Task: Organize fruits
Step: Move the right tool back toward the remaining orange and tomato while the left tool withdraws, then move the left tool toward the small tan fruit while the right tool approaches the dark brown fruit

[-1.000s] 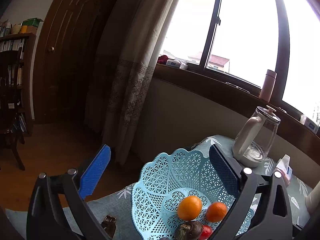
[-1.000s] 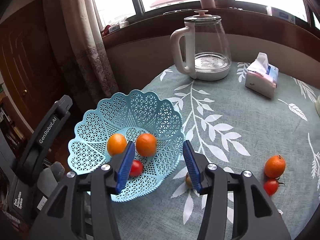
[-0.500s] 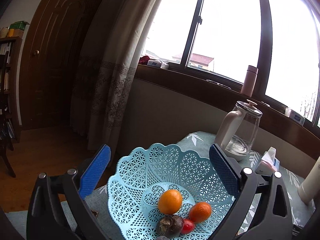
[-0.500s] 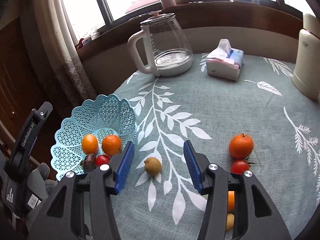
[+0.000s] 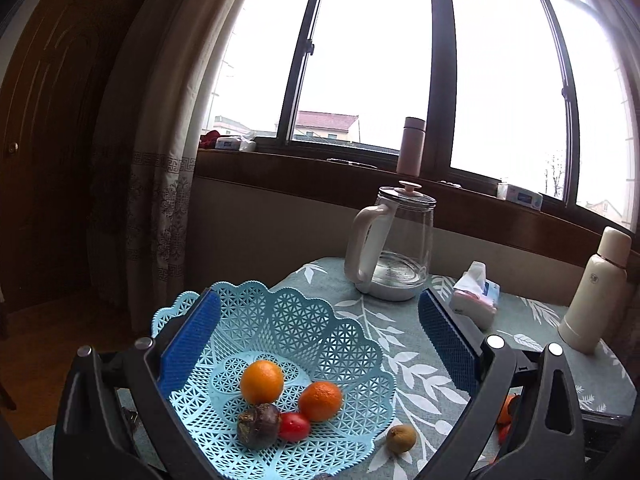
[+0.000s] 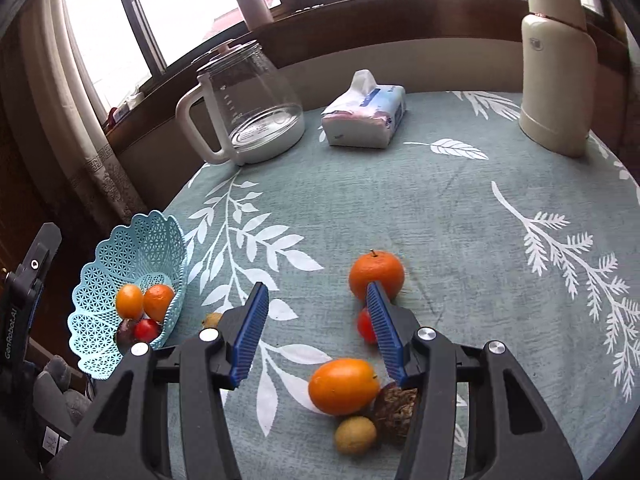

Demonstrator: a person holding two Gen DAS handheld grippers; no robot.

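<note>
in the left wrist view the left gripper [image 5: 320, 344] has its two blue fingers spread wide and holds nothing. it hangs above the light blue basket [image 5: 352, 332], which stands at the left edge of the table [image 5: 404, 344], close to the curtain. the basket is the collecting place, so it already carries two orange fruits [image 5: 262, 382], a dark round fruit [image 5: 258, 426] and a small red tomato [image 5: 294, 426], all lying together at the bottom. one small brown fruit [image 5: 401, 438] lies on the cloth just beside the basket rim, outside of it. i think the left gripper waits here because the basket is on its side. a glass kettle [image 5: 394, 248], a tissue pack [image 5: 476, 300] and a cream thermos [image 5: 596, 292] stand near the far edge and are not part of the sorting.

in the right wrist view the right gripper [image 6: 318, 334] is also spread and empty. it points over the group of loose fruits near the front edge of the table: a big orange [image 6: 376, 274], a red tomato [image 6: 365, 325] partly behind the right finger, an oval orange fruit [image 6: 344, 386], a small yellow-brown fruit [image 6: 355, 435] and a dark rough fruit [image 6: 394, 406]. the last three touch each other. these fruits are well apart from the basket, so in my judgement the next step is to pick one of them and carry it to the left. the oval one lies almost between the fingers, so it seems the easiest choice.
</note>
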